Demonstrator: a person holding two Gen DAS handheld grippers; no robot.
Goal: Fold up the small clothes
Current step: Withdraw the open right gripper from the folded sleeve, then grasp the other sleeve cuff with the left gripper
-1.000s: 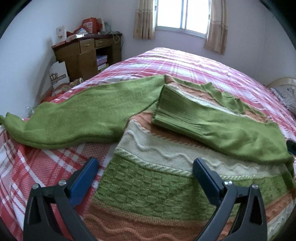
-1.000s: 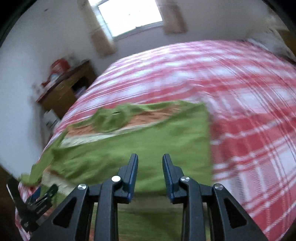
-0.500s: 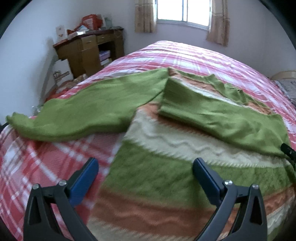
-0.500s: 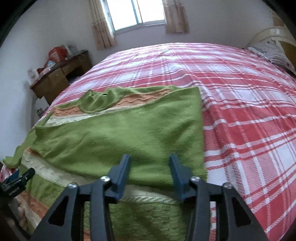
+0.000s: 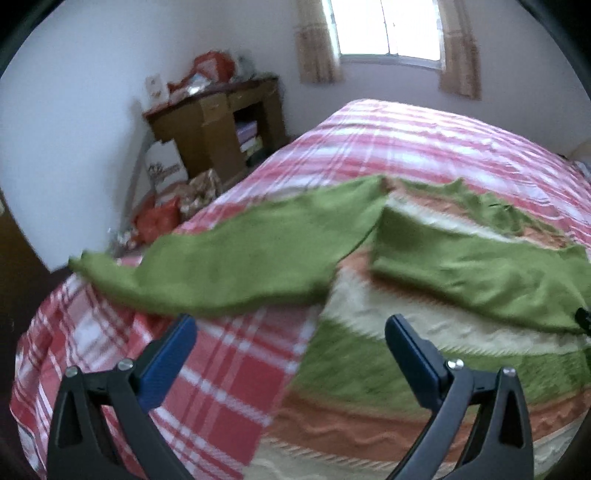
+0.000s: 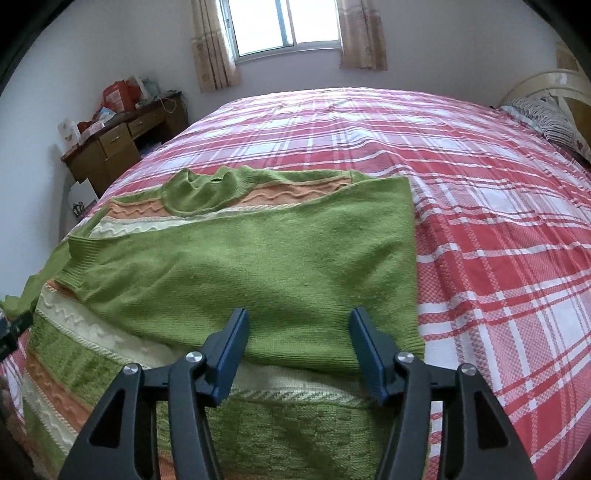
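I am watching the right gripper: its fingers have just been opening, nothing between them, over the folded sleeve. Left gripper is hanging wide open, empty. The sweater is lying on the bed; its outstretched sleeve is running leftward, nearer the left.

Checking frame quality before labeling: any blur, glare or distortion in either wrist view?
Left wrist view: motion-blurred, sweater knit and bedspread plaid smeared; window blown out; fisheye bends the bed's edges; left gripper sharp. Right wrist view: sharp, sweater stitches readable, window overexposed, soft shadow ahead of the right gripper, dark vignette in corners.
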